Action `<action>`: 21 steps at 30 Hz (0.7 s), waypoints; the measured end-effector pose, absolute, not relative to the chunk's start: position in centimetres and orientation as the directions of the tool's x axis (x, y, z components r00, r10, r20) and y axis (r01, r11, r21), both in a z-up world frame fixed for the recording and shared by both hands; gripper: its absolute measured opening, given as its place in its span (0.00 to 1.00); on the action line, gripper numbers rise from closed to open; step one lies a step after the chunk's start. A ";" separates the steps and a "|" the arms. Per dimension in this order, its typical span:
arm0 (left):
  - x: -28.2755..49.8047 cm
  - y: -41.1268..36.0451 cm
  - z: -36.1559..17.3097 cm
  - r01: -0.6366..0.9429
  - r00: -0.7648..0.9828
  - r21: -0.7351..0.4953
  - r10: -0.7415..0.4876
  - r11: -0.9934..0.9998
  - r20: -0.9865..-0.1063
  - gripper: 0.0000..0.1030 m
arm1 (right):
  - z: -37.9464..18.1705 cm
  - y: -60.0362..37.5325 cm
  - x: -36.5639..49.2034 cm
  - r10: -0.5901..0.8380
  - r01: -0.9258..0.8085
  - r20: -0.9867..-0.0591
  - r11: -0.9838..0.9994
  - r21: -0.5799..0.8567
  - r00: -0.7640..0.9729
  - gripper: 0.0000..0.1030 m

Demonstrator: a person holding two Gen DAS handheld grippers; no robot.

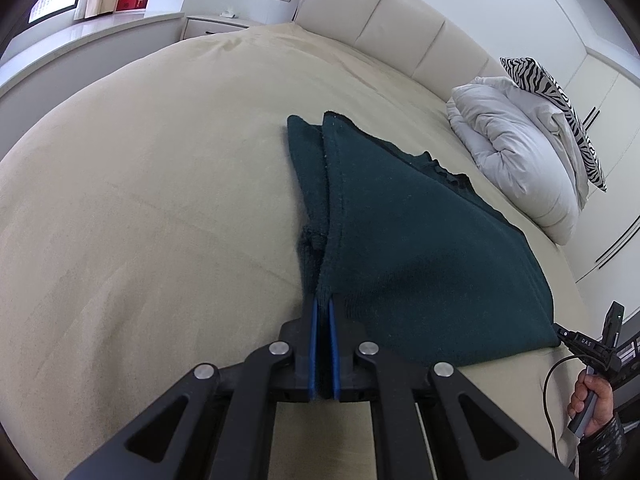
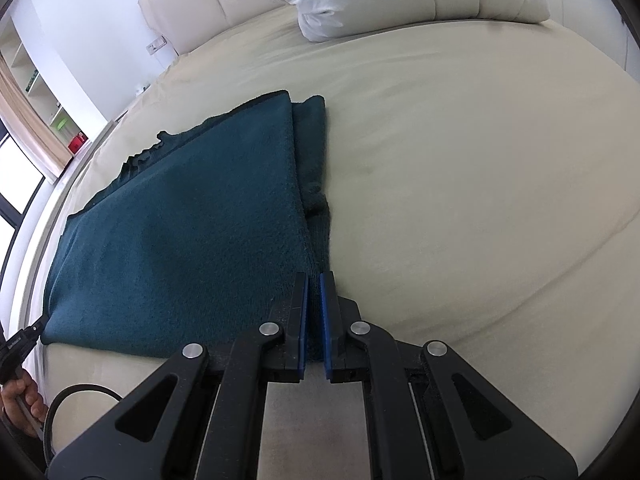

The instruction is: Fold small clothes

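Observation:
A dark teal knitted garment (image 1: 420,248) lies folded on the beige bed (image 1: 140,200). My left gripper (image 1: 323,300) is shut on its near left corner, cloth pinched between the blue pads. In the right wrist view the same garment (image 2: 192,232) spreads to the left. My right gripper (image 2: 315,276) is shut on its near right corner, with cloth between the pads. Each gripper shows in the other's view: the right (image 1: 568,336) at the garment's far corner, the left (image 2: 24,340) at the left edge.
A padded cream headboard (image 1: 400,28) runs along the back. A folded white duvet (image 1: 520,152) and a zebra-print pillow (image 1: 560,100) lie at the head of the bed. A nightstand (image 1: 224,24) and window sill stand beyond. A cable (image 2: 80,396) hangs near the bed's front edge.

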State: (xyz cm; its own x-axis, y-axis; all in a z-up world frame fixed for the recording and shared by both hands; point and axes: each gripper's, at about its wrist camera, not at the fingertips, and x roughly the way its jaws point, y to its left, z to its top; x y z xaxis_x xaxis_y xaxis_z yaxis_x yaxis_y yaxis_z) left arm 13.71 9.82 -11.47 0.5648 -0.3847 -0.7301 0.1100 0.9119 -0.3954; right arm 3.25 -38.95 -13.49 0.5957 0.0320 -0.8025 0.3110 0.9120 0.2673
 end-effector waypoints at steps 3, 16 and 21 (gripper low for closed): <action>13.6 9.7 -11.5 0.110 0.566 -0.388 -0.379 0.915 -0.732 0.07 | -13.6 -39.1 3.3 0.037 0.311 -0.802 0.910 0.274 0.597 0.05; 13.4 9.9 -11.8 0.103 0.567 -0.385 -0.372 0.917 -0.735 0.13 | -14.0 -39.1 3.2 0.047 0.306 -0.799 0.909 0.282 0.599 0.05; 13.0 10.6 -10.1 0.069 0.575 -0.377 -0.345 0.924 -0.742 0.27 | -13.6 -39.5 2.8 0.065 0.323 -0.806 0.895 0.307 0.588 0.14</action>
State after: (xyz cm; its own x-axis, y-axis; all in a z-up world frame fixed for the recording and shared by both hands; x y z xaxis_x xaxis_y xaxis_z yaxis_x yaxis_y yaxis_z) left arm 12.98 10.58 -10.13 0.5750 -0.3453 -0.7417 0.0689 0.9238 -0.3767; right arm 2.81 -39.53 -13.62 0.5883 0.0646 -0.8061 0.3228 0.8952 0.3073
